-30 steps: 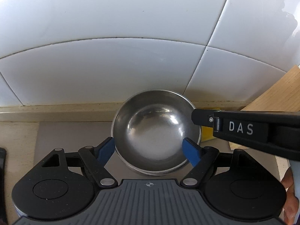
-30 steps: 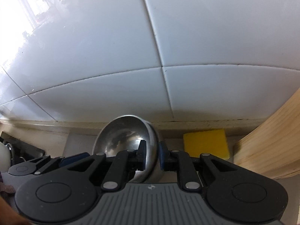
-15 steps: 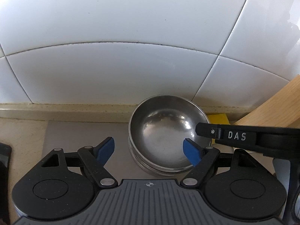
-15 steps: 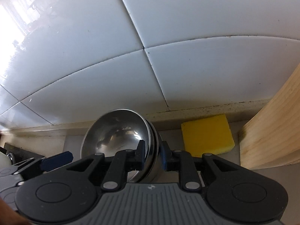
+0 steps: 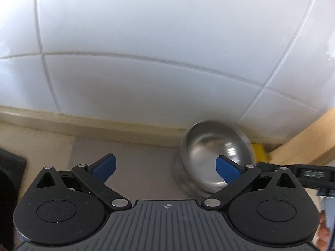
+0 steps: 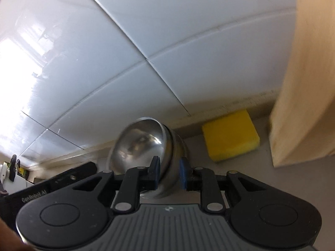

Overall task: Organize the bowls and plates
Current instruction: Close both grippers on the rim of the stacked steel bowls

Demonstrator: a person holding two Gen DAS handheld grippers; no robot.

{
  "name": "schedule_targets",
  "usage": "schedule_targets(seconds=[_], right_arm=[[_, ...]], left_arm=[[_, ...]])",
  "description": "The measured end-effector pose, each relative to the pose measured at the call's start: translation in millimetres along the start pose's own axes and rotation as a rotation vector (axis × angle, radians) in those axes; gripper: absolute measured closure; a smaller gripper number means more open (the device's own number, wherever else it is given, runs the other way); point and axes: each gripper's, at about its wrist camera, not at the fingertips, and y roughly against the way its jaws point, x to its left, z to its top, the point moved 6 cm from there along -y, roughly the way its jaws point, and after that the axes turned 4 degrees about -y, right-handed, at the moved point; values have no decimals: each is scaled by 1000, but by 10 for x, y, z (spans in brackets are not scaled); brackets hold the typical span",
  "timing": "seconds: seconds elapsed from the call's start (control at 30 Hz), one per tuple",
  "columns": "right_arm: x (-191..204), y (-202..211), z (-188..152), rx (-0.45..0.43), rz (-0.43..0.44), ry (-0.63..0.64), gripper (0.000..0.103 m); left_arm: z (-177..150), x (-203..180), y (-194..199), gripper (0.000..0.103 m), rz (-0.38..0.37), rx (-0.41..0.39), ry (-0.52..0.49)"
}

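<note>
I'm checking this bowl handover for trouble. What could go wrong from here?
The right gripper pinches only the rim of the steel bowl, so the tilted bowl could slip or swing. It looks nested in another bowl, which might drop out. The open left gripper holds nothing, so nothing backs it up.

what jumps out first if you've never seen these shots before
The shiny steel bowl near the tiled wall, its rim pinched by the right gripper. Just right of it lies a bright yellow sponge beside a pale wooden block. The left gripper hangs open, holding nothing.
</note>
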Motion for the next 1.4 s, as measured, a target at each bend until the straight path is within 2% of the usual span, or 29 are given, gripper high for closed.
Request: schedule_targets(seconds=[0.17,0.27,0.33,0.43,0.63,0.83,1.23,1.4], right_arm=[[-59,-46,5,3,27,-31,96],[-83,-97,36,-10,74,-69,86],[-95,-142,35,0,75,-78,79],[-112,-227,13,11,93,-89,78],[-190,-467,3,49,117,-154,77],[-210,-664,22,68,93,-159,74],[-158,-960,76,102,49,-110,73],[-99,-956,98,96,34,-93,73]], left_arm=[[-63,77,-82,6,-26,13,34],[-70,77,-112,6,-65,11,60],[-63,91,-123,6,-85,10,64],[-79,69,-183,6,-123,13,67],[-108,116,-424,6,-196,49,140],[-112,93,-632,6,-267,74,168],[-77,2,-857,7,-258,95,143],[-91,47,-909,9,-261,102,152]])
